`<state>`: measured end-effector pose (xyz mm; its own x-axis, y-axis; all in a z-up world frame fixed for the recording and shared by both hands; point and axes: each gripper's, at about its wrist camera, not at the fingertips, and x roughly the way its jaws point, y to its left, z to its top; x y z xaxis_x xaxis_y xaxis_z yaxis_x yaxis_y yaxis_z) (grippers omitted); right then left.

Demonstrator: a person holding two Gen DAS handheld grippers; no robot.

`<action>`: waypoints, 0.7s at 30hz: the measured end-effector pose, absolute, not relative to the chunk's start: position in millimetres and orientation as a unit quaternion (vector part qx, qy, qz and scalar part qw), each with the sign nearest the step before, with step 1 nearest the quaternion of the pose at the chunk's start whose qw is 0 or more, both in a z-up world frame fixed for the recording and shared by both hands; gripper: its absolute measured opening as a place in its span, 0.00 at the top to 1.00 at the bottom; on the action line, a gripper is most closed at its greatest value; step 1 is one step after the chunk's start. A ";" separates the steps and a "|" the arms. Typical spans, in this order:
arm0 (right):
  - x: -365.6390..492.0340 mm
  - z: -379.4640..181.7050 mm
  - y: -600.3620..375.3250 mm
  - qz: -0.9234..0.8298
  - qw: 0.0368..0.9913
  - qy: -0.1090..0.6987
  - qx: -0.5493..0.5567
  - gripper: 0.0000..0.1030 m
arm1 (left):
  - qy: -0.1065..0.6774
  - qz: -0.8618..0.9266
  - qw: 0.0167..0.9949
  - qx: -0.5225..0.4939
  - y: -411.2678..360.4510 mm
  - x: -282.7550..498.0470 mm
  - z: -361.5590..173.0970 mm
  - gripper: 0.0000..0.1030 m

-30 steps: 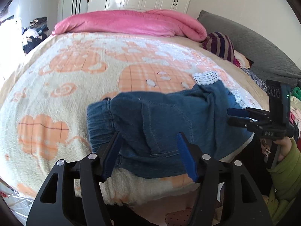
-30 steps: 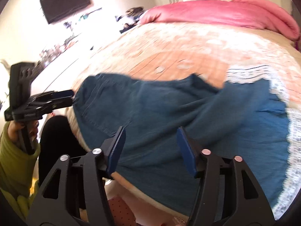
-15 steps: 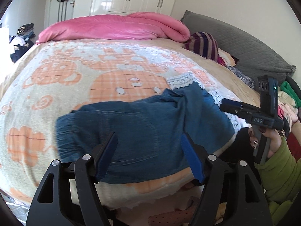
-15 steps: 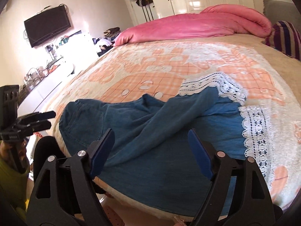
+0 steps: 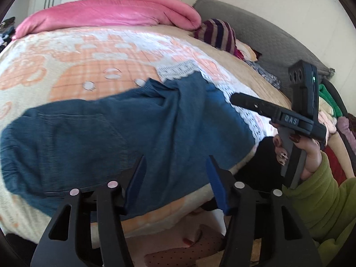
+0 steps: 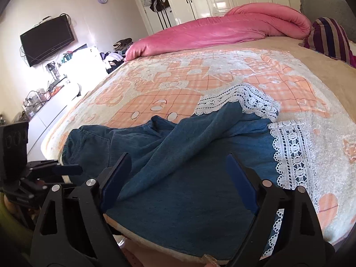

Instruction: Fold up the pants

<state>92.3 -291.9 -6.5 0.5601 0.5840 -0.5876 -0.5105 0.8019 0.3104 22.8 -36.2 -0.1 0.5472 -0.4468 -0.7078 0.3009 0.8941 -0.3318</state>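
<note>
Blue denim pants (image 5: 115,138) with a white lace hem (image 6: 289,153) lie rumpled across the near edge of the bed (image 5: 93,51), one leg folded over the other. My left gripper (image 5: 176,173) hovers over the pants by the bed's edge. Its jaws are closing and the blue pads (image 5: 139,173) pinch no cloth. My right gripper (image 6: 178,162) stands low over the leg part (image 6: 178,155), its jaws opening wide with nothing pressed between them. In the left wrist view the right gripper (image 5: 235,100) is held by a hand in a green sleeve (image 5: 322,200) above the lace end.
A pink duvet (image 6: 222,31) lies rolled at the far side of the bed, with a striped pillow (image 5: 218,33) and a grey cushion (image 5: 255,33) to the right. Piled clothes (image 5: 333,111) sit beyond the right gripper. A TV (image 6: 46,39) and a cluttered counter (image 6: 44,93) stand to the left.
Both grippers have drawn back from the pants toward the bed's edge. The right jaws have spread wider; the left jaws widened, then narrowed. The pants stay rumpled on the bed.
</note>
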 end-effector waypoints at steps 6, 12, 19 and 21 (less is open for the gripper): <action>99.5 -14.0 -294.9 0.305 0.879 0.361 0.061 0.21 | 0.448 -0.240 0.858 -0.079 -59.7 36.1 -20.0 0.63; 109.4 -13.2 -288.6 0.309 0.878 0.363 0.051 0.21 | 0.462 -0.244 0.848 -0.088 -67.2 57.8 -36.2 0.64; 143.6 3.4 -250.3 0.315 0.876 0.364 -0.018 0.22 | 0.458 -0.263 0.841 -0.118 -76.8 89.1 -43.3 0.64; 157.0 4.4 -235.0 0.312 0.874 0.370 -0.046 0.22 | 0.446 -0.266 0.844 -0.135 -75.1 91.9 -41.1 0.64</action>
<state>157.0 -235.0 4.4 0.5326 0.5105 -0.6751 -0.5790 0.8016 0.1493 91.9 -75.1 -41.1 0.4599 -0.5693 -0.6815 0.3285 0.8221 -0.4650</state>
